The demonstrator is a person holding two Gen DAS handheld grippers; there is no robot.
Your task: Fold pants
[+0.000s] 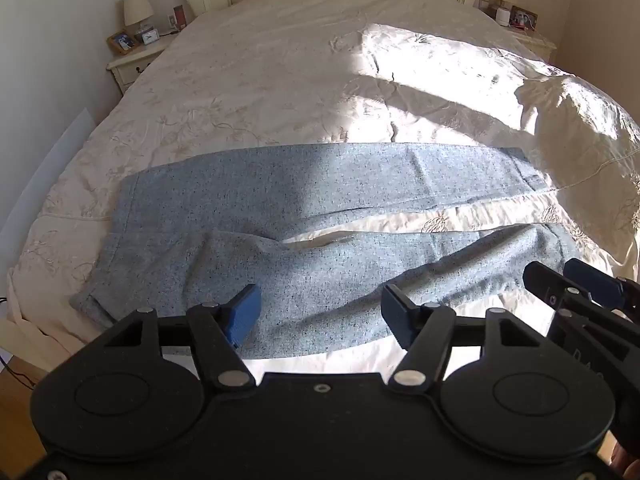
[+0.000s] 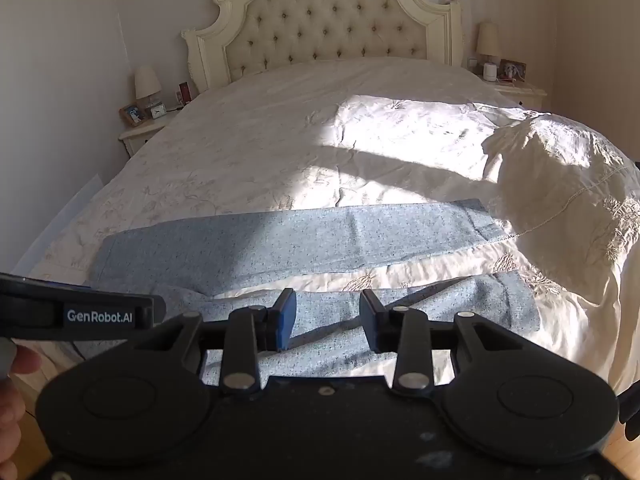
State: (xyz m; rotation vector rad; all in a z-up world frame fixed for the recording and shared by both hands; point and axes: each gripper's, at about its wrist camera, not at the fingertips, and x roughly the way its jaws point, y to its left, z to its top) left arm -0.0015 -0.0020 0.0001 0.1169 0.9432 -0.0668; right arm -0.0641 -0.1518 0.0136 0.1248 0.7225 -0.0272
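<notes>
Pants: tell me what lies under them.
The pants lie spread on the cream bedspread, which shows between the two legs. Whatever is beneath the fabric itself is covered.

One pair of speckled grey-blue woven pants (image 1: 304, 208), two cream-shaded bedside lamps (image 2: 147, 82), two black two-finger grippers, one cream quilted bedspread (image 1: 280, 60), one tufted headboard (image 2: 324, 24).

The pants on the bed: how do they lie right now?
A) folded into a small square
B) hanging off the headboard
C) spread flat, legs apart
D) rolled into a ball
C: the pants lie flat on the bed, a strip of bedspread showing between the legs.
</notes>
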